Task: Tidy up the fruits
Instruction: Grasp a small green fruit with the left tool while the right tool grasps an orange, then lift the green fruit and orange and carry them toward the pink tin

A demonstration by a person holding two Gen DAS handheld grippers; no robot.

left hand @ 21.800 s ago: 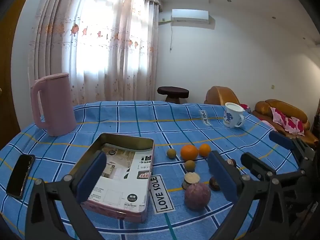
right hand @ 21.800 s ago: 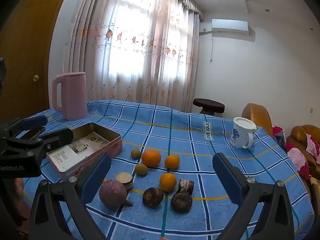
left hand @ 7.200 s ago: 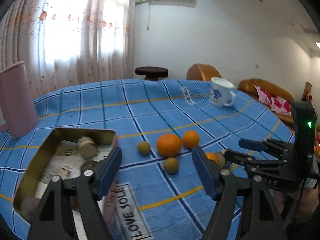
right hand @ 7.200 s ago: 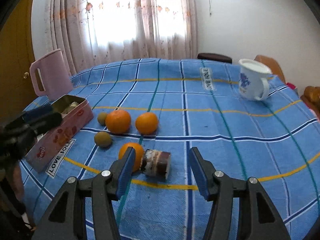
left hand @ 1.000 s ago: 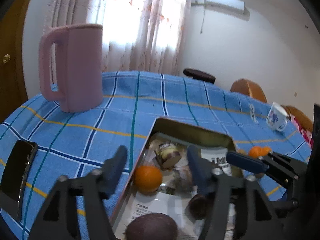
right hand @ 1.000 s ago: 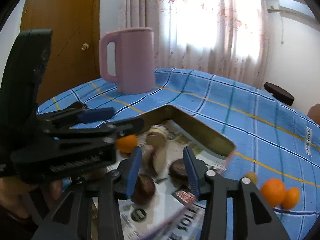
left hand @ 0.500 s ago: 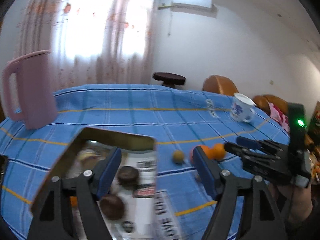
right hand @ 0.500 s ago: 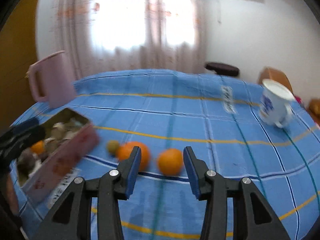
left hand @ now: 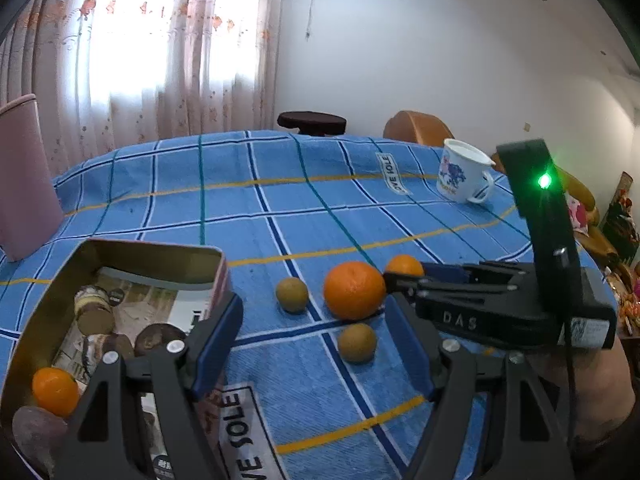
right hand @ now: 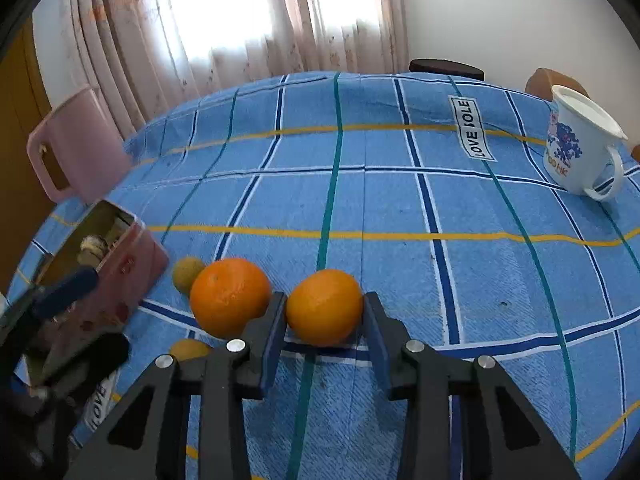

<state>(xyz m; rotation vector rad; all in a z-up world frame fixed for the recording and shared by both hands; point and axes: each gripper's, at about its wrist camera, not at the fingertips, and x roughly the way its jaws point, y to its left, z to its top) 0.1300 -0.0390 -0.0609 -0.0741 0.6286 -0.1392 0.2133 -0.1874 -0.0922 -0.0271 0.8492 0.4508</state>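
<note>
On the blue cloth (right hand: 400,200) we count two oranges (right hand: 230,296) and two small green-brown fruits (left hand: 292,294). A third orange (left hand: 55,391) lies in the tin (left hand: 152,246) at nine o'clock. The right gripper (right hand: 324,334) — jaws just closing — pinches the smaller orange (right hand: 325,307); the left gripper (left hand: 314,344) gapes, empty.
</note>
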